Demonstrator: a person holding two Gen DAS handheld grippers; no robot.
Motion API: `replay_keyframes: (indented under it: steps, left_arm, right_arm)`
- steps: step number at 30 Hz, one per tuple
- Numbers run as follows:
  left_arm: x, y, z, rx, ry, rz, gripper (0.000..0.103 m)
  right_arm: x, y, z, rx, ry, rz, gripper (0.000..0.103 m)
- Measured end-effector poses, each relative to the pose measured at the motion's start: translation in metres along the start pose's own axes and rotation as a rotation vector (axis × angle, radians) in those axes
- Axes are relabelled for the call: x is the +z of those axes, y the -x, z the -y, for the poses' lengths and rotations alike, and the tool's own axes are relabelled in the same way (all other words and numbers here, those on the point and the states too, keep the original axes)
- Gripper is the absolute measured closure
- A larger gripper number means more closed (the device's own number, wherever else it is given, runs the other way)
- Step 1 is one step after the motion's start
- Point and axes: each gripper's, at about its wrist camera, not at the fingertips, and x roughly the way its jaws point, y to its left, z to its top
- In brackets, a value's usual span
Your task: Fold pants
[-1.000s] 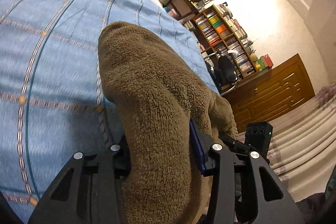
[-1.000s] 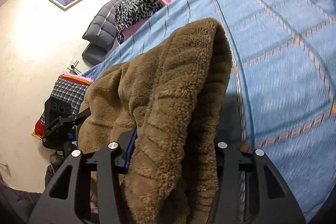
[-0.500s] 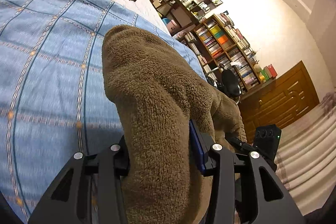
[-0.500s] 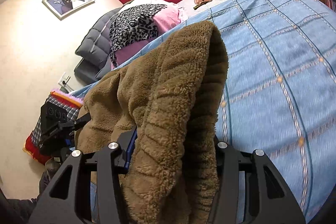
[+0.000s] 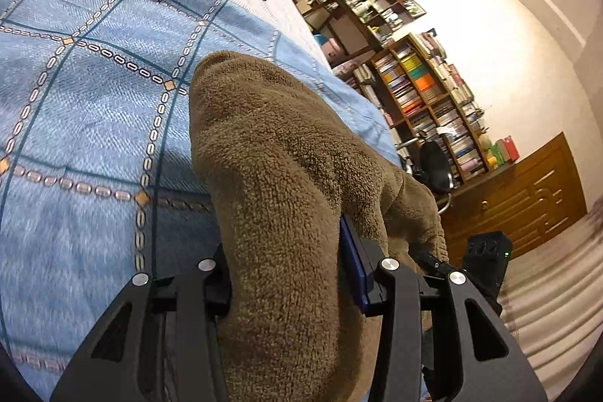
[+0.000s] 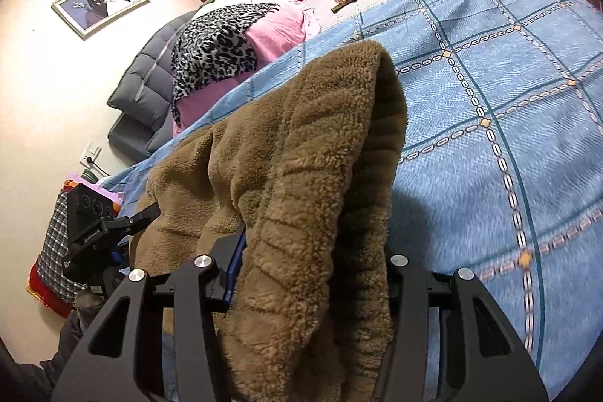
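We have the brown fleece pants clamped in both tongs: the left tongs are closed partway on a thick fold of them, and the right tongs grip another bunched fold the same way. The pants hang lifted above the blue checked bedspread, which lies under and beyond them. Beyond the bedspread's far edge sit a leopard-print cloth and a pink pillow.

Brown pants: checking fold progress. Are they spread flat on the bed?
No. The brown pants hang bunched, clamped in left gripper and right gripper.
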Motion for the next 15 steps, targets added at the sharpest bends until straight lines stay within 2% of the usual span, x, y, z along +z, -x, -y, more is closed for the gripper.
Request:
replay_keyframes:
  steps: [4,8,10,15]
  left_arm:
    - [0.003,-0.019,-0.015,0.035,0.010,-0.023,0.058]
    - [0.002,-0.030,-0.029,0.057,0.023,-0.026,0.044]
    - [0.002,-0.029,-0.030,0.081,-0.004,-0.020,0.040]
    - [0.001,-0.014,-0.018,0.177,-0.048,0.013,0.037]
  right_arm:
    - [0.000,-0.021,0.017,-0.023,-0.015,-0.026,0.053]
    - [-0.005,-0.029,0.032,-0.021,-0.046,-0.028,0.047]
    - [-0.006,-0.028,0.034,-0.022,-0.043,-0.020,0.046]
    - [-0.010,-0.002,0.027,-0.080,-0.010,0.040,0.039]
